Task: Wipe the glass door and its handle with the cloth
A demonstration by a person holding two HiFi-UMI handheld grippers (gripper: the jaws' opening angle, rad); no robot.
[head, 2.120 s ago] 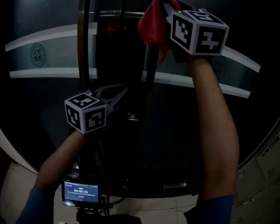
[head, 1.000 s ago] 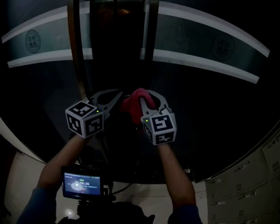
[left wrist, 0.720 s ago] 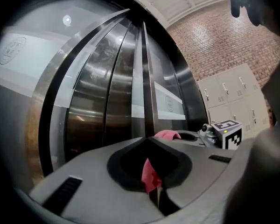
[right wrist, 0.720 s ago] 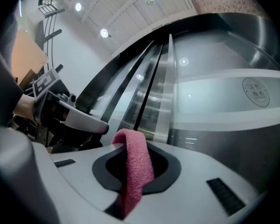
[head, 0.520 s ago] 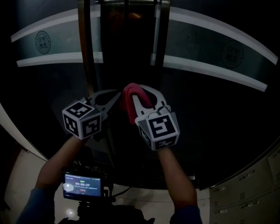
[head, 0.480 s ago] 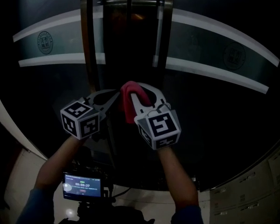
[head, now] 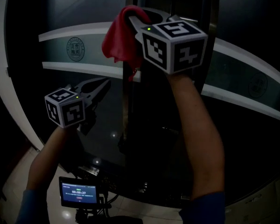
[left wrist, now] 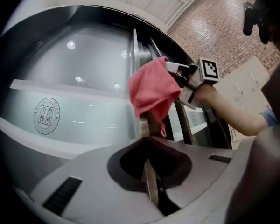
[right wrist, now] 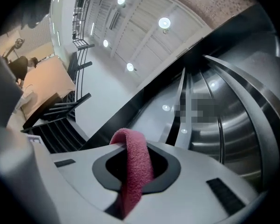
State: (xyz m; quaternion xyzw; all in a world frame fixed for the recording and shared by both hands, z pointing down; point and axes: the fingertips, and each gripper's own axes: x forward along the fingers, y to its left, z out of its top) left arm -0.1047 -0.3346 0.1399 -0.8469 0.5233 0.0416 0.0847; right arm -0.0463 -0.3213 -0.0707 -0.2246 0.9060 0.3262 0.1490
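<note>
Head view: R gripper (head: 137,20) clamps cloth (head: 117,38) at handle (head: 127,106); L gripper (head: 100,84) closed, empty. Risk: loose fold slips, bare jaws scrape glass door (head: 84,31).

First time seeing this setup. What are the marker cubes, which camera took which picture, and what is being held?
No robot here: a person holds a two-jaw gripper in each hand, and the marker cubes are part of those grippers. One picture comes from a head camera looking down; the other two come from cameras riding on the grippers. The right gripper is up high, jaws shut on a red cloth at the vertical handle of a dark glass door. The left gripper is lower, jaws shut, holding nothing.
</note>
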